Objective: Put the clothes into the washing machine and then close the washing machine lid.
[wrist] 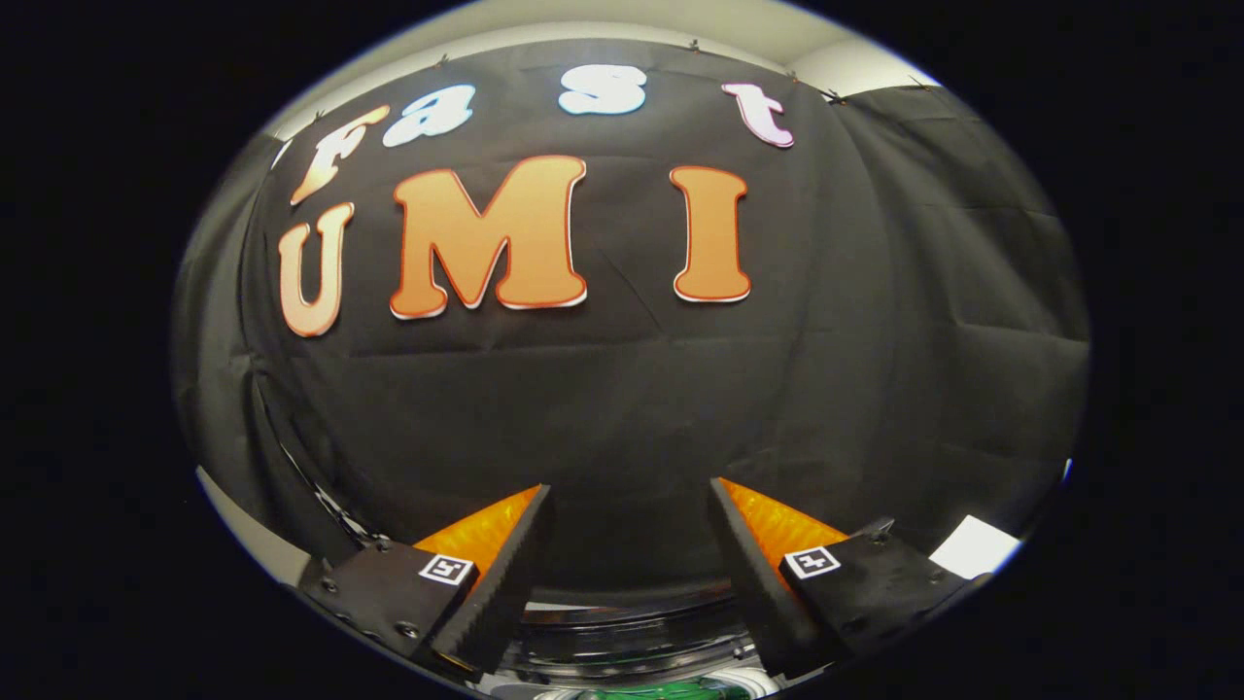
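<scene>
- The gripper [630,496] is held up high, and it looks mostly at the black cloth wall [875,369] of the booth.
- Its two fingers are spread wide apart, and nothing is between them. I think they are kept open so they are ready to grab something.
- Low down between the fingers sits a dark round rim [632,622]. It looks like the top of the washing machine, with a shiny curved edge that could be its lid, but I cannot tell if the lid is up or down.
- Just under that rim there is a bit of green and white stuff [661,691]. It may be the clothes, but too little of it peeks out to be sure.
- Beside the right finger there is a small white patch [975,546]. I cannot tell what it is.
- Far behind everything hangs the wall, with a pale ceiling [739,29] above it.
- I think the gripper must tip down toward the machine next.
</scene>
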A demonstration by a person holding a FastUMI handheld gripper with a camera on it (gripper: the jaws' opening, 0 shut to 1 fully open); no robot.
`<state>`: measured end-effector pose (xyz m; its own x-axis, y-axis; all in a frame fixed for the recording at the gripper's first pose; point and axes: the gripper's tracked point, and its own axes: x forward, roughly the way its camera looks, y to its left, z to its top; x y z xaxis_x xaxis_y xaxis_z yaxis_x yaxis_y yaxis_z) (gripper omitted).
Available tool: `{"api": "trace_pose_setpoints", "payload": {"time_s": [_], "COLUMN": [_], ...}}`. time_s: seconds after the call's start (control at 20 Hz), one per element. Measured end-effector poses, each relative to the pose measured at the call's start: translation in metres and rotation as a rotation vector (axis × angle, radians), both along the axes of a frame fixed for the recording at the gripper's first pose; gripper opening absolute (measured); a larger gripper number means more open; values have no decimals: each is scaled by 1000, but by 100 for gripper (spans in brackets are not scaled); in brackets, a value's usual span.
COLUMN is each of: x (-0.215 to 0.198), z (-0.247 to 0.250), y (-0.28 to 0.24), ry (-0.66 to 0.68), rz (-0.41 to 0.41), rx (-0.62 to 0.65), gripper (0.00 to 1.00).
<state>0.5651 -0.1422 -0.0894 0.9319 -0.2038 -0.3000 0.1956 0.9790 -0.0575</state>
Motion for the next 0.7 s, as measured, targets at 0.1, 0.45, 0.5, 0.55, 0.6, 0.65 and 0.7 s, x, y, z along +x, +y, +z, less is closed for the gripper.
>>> {"api": "trace_pose_setpoints", "payload": {"time_s": [0.1,0.45,0.5,0.55,0.6,0.65,0.7], "x": [7,22,17,16,13,13,9], "z": [-14,-34,-37,-36,-36,-33,-32], "y": [3,7,5,8,6,7,7], "ry": [23,36,49,34,35,25,24], "rz": [14,18,18,22,18,21,25], "rx": [15,7,13,16,19,17,19], "gripper": [100,100,99,99,100,100,100]}}
